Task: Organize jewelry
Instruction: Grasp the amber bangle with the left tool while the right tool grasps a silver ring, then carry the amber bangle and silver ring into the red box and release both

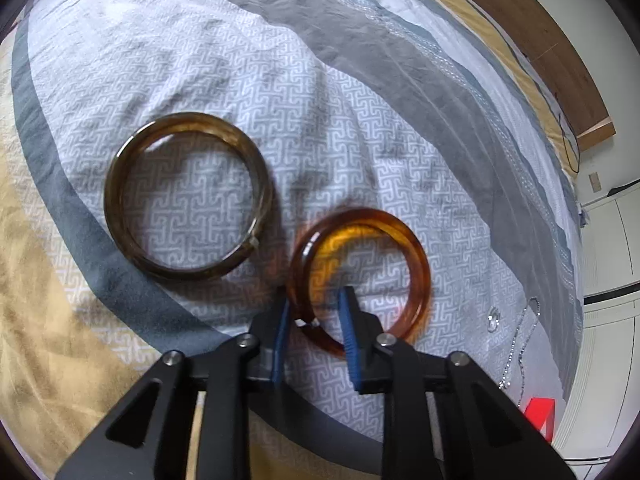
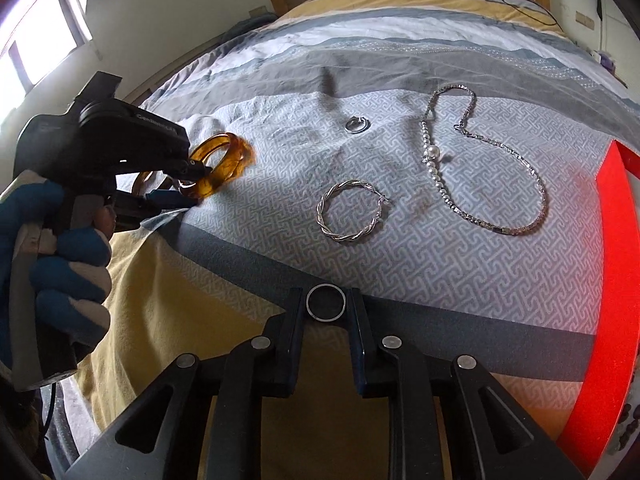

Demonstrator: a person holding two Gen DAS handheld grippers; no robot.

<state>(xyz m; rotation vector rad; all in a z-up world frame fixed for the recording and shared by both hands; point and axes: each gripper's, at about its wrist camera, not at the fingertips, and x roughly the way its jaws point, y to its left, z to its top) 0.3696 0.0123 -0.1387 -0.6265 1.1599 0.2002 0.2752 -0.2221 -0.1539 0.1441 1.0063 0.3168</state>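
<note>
The left gripper (image 1: 314,304) pinches the amber bangle's (image 1: 416,268) near rim to lift it, while the right gripper (image 2: 326,300) clamps a small silver ring (image 2: 325,303) for sorting

Two bangles lie on the bed (image 1: 360,80): one dark brown bangle (image 1: 188,196) at the left and one amber bangle (image 1: 360,280) to its right. One plain ring (image 2: 325,303) sits nearest. There is one twisted hoop (image 2: 349,217) in the middle and one small hoop (image 2: 357,125) farther off. One necklace (image 2: 484,164) lies at the right. Two grippers are in view, one left (image 1: 316,312) and one right (image 2: 326,312).
</note>
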